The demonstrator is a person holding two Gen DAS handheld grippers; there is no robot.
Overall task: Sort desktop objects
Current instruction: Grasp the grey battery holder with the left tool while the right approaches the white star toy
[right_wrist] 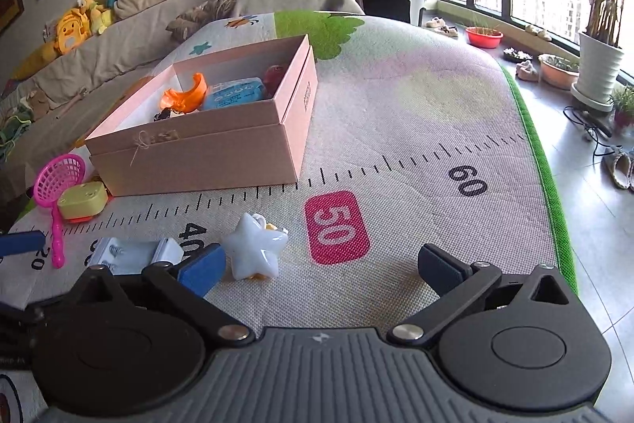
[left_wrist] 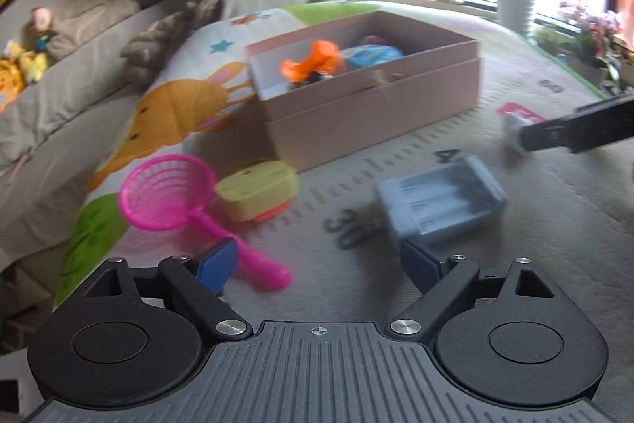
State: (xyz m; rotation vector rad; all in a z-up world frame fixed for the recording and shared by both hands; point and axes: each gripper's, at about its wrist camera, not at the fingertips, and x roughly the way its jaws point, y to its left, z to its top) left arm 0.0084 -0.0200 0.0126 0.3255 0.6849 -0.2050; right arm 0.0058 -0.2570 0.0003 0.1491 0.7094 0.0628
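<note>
An open pink cardboard box stands on the play mat and holds an orange toy, a blue packet and a red item. In front of it lie a pink scoop net, a yellow-green case and a grey-blue battery holder. My left gripper is open over the mat, between the scoop's handle and the battery holder, with nothing in it. My right gripper is open; a white star toy lies on the mat just inside its left finger, not gripped.
A grey sofa with plush toys and a brown blanket runs along the left and back. Past the mat's green edge is tiled floor with plant pots, slippers and a cable under the window.
</note>
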